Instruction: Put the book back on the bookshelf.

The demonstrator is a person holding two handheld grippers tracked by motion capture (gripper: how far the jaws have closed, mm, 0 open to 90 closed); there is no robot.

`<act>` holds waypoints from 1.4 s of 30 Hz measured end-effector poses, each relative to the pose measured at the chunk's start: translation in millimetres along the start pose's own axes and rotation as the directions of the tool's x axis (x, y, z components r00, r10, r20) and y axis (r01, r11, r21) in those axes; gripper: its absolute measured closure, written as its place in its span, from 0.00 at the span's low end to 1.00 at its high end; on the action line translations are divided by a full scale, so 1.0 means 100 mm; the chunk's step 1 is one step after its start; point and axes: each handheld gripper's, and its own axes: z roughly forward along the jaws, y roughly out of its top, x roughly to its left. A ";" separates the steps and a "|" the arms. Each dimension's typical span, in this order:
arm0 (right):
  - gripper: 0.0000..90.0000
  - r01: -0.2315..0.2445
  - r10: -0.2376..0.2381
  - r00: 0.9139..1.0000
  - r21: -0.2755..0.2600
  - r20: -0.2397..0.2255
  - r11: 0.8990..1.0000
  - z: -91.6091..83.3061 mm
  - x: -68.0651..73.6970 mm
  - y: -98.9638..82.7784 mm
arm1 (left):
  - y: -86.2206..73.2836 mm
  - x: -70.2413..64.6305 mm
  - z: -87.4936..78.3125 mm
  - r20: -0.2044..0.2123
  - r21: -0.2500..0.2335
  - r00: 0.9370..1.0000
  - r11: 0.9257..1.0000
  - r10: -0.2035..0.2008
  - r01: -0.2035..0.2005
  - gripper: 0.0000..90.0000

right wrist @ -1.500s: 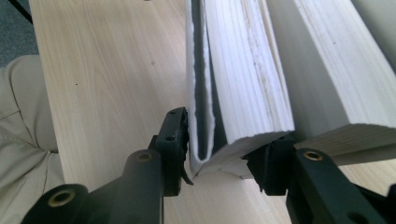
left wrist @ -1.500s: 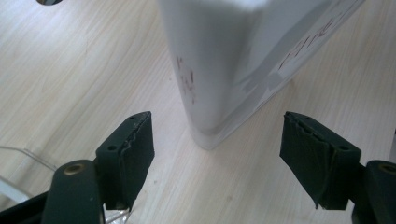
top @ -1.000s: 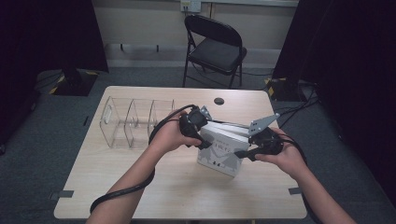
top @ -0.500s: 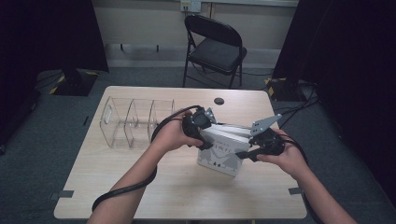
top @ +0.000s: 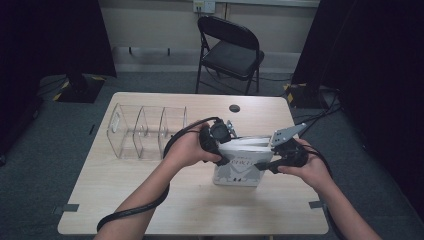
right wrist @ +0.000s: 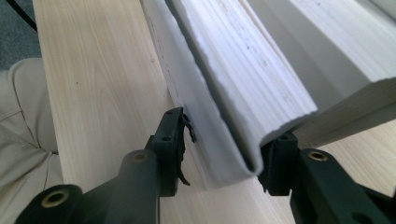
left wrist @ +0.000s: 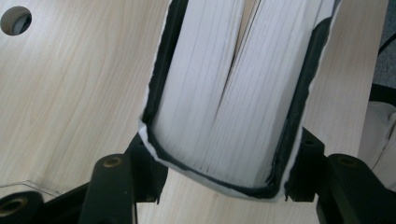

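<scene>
Book (top: 240,167) stood on edge at table (top: 150,200) centre, right of clear organizer (top: 145,131) | left gripper (left wrist: 212,186) jaws, just closing, pinched whole book block | right gripper (right wrist: 224,154) clamped near cover and pages | advice: keep both grips level, lift evenly, prevent pages splaying.

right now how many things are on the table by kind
thick white books with dark-lined covers: 2
clear plastic three-compartment organiser: 1
black handheld grippers, left and right: 2
total: 5
</scene>
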 end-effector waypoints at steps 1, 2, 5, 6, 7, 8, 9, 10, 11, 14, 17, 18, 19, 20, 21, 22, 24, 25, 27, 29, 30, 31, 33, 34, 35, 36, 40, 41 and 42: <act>0.63 -0.002 0.002 1.000 -0.006 0.001 1.000 0.00 0.00 0.00 | 0.00 0.00 0.01 -0.003 -0.002 1.000 1.000 0.002 -0.002 0.47; 0.63 -0.002 0.002 1.000 -0.005 0.001 1.000 0.00 0.00 -0.01 | 0.01 0.00 0.01 -0.005 0.004 1.000 1.000 0.013 -0.013 0.47; 0.63 -0.003 0.003 1.000 -0.009 -0.004 1.000 0.01 -0.01 -0.02 | 0.01 0.01 0.01 0.001 0.002 1.000 1.000 0.015 -0.015 0.47; 0.63 -0.002 0.002 1.000 -0.008 -0.008 1.000 0.01 -0.01 -0.03 | 0.02 0.02 0.01 0.004 0.002 1.000 1.000 0.018 -0.018 0.47; 0.63 0.001 -0.001 1.000 -0.003 -0.007 1.000 0.01 -0.02 -0.03 | 0.01 0.02 0.01 0.008 0.001 1.000 1.000 0.015 -0.015 0.47; 0.63 0.005 -0.005 1.000 -0.004 -0.013 1.000 0.02 -0.02 -0.03 | 0.01 0.01 0.00 0.014 0.004 1.000 1.000 0.018 -0.018 0.48; 0.63 0.006 -0.006 1.000 -0.007 -0.015 1.000 0.02 -0.02 -0.04 | 0.01 0.01 0.00 0.018 0.002 1.000 1.000 0.018 -0.018 0.49; 0.63 0.010 -0.010 1.000 -0.006 -0.015 1.000 0.02 -0.03 -0.04 | 0.02 0.00 -0.01 0.025 0.007 0.999 1.000 0.027 -0.027 0.49; 0.63 0.012 -0.012 1.000 -0.004 -0.016 1.000 0.02 -0.03 -0.04 | 0.02 -0.02 -0.01 0.026 0.009 0.999 1.000 0.025 -0.025 0.50; 0.62 0.018 -0.018 1.000 -0.005 -0.022 1.000 0.01 -0.04 -0.05 | 0.03 -0.07 -0.02 0.025 0.011 0.999 0.999 0.032 -0.033 0.52; 0.61 0.025 -0.025 1.000 -0.002 -0.014 1.000 0.00 -0.04 -0.06 | 0.06 -0.08 -0.03 0.004 -0.014 0.999 0.999 0.047 -0.047 0.48; 0.60 0.023 -0.023 1.000 -0.002 -0.013 1.000 0.01 -0.03 -0.07 | 0.08 -0.08 -0.04 0.009 -0.030 0.999 0.998 0.049 -0.048 0.47; 0.60 0.025 -0.025 1.000 -0.002 -0.011 1.000 0.01 -0.03 -0.07 | 0.10 -0.08 -0.04 0.017 -0.036 0.999 0.998 0.046 -0.045 0.46; 0.60 0.020 -0.020 1.000 -0.001 -0.012 1.000 0.01 -0.03 -0.07 | 0.13 -0.08 -0.05 0.019 -0.043 0.998 0.998 0.054 -0.053 0.45; 0.60 0.018 -0.018 1.000 0.000 -0.011 1.000 0.01 -0.03 -0.07 | 0.16 -0.09 -0.04 0.018 -0.040 0.998 0.998 0.057 -0.057 0.45; 0.60 0.021 -0.021 1.000 -0.001 -0.012 1.000 0.01 -0.03 -0.07 | 0.18 -0.10 -0.03 0.018 -0.025 0.998 0.998 0.058 -0.058 0.44; 0.60 0.017 -0.017 1.000 -0.007 -0.016 1.000 0.00 -0.03 -0.08 | 0.23 -0.10 -0.01 0.016 -0.009 0.998 0.998 0.067 -0.067 0.45; 0.60 0.019 -0.020 1.000 -0.008 -0.014 1.000 0.01 -0.03 -0.08 | 0.24 -0.10 0.01 0.018 -0.001 0.998 0.998 0.058 -0.058 0.46; 0.58 0.016 -0.016 1.000 -0.005 -0.012 1.000 0.01 -0.03 -0.08 | 0.27 -0.09 0.04 0.021 0.018 0.998 0.998 0.052 -0.052 0.46; 0.58 0.014 -0.014 1.000 -0.006 -0.011 1.000 0.01 -0.03 -0.08 | 0.29 -0.08 0.05 0.038 0.035 0.999 0.999 0.036 -0.037 0.48; 0.57 0.011 -0.011 1.000 -0.008 -0.010 1.000 0.01 -0.03 -0.08 | 0.30 -0.08 0.04 0.049 0.044 0.998 0.998 0.033 -0.036 0.49; 0.57 0.015 -0.015 1.000 -0.011 -0.010 1.000 0.01 -0.04 -0.09 | 0.31 -0.08 0.03 0.061 0.060 0.998 0.998 0.029 -0.033 0.51; 0.56 0.009 -0.009 1.000 -0.023 -0.020 1.000 0.02 -0.04 -0.09 | 0.33 -0.09 0.02 0.071 0.078 0.997 0.997 0.023 -0.028 0.54; 0.55 0.005 -0.005 1.000 -0.025 -0.021 1.000 0.02 -0.04 -0.10 | 0.33 -0.11 0.02 0.069 0.094 0.998 0.995 0.015 -0.021 0.54; 0.54 0.004 -0.005 1.000 -0.029 -0.025 1.000 0.02 -0.04 -0.10 | 0.34 -0.12 0.02 0.063 0.098 0.998 0.995 0.015 -0.021 0.55; 0.53 0.001 -0.001 1.000 -0.032 -0.027 0.999 0.02 -0.03 -0.10 | 0.35 -0.13 0.01 0.061 0.106 0.998 0.994 0.008 -0.014 0.55; 0.47 -0.001 0.000 1.000 -0.045 -0.022 0.999 0.04 -0.01 -0.11 | 0.35 -0.17 0.01 0.046 0.119 0.999 0.993 -0.011 0.006 0.56; 0.46 0.002 -0.003 1.000 -0.052 -0.027 0.999 0.05 0.00 -0.11 | 0.35 -0.18 0.00 0.042 0.127 0.999 0.992 -0.014 0.009 0.56; 0.45 0.006 -0.008 0.999 -0.055 -0.031 0.998 0.06 0.01 -0.11 | 0.36 -0.18 -0.01 0.044 0.138 0.999 0.990 -0.013 0.007 0.56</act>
